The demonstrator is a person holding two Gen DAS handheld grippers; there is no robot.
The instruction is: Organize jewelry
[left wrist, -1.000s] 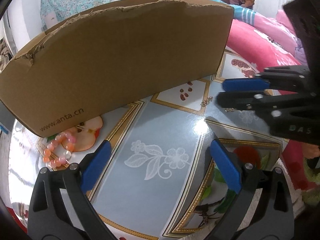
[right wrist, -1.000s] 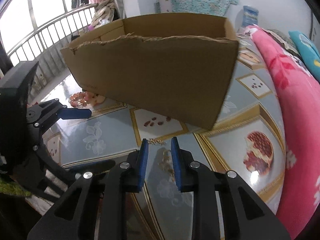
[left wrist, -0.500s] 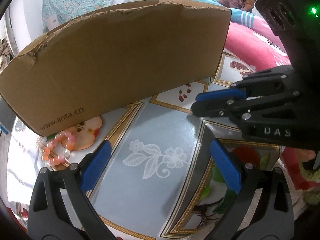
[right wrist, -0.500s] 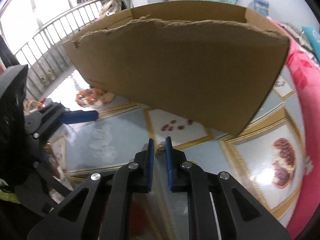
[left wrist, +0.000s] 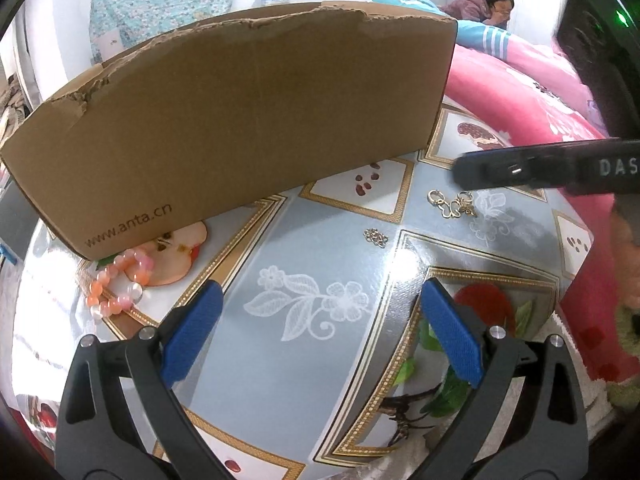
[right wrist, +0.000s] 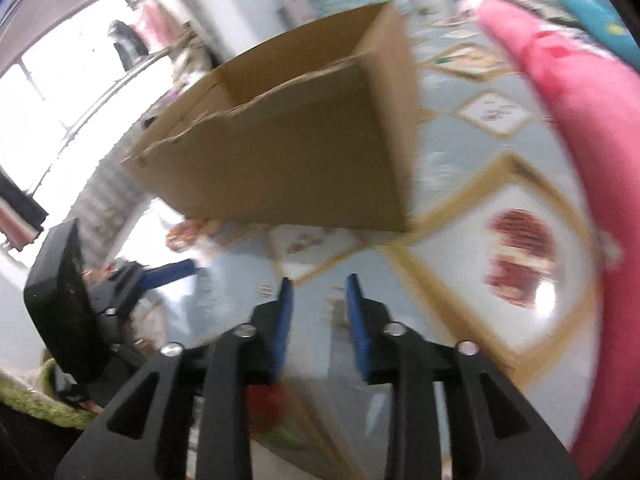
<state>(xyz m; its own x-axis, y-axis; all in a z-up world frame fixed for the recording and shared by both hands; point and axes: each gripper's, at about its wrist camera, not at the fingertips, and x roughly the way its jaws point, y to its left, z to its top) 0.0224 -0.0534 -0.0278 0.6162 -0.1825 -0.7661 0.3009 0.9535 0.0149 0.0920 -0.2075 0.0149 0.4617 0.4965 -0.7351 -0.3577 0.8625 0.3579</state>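
the left gripper (left wrist: pixel 318 328) has its blue ribbed fingers (left wrist: pixel 192 336) spread wide with nothing between them, hovering over the glossy patterned counter (left wrist: pixel 280 360). the right gripper (right wrist: pixel 318 312) shows a clear gap between its blue fingers (right wrist: pixel 356 320) and they hold nothing; its view is blurred.

just beyond the left fingers, a short gold chain of small linked rings (left wrist: pixel 376 237) lies flat on the counter, its long axis running from near-left to far-right. further right, a cluster of thin gold metal earrings, hoops and a butterfly shape (left wrist: pixel 452 203), lies strung out roughly left to right, just beneath the dark tip of the right gripper as seen from the left wrist.

off to the left, a bracelet of round orange, pink and clear glossy beads (left wrist: pixel 116 284) lies in a loop, its far end right by the base of the tall brown cardboard box with a torn top edge (left wrist: pixel 240 120). the box stands open-topped along the far side, its long wall facing the left fingers. a pink quilt (left wrist: pixel 520 88) lies to the right.
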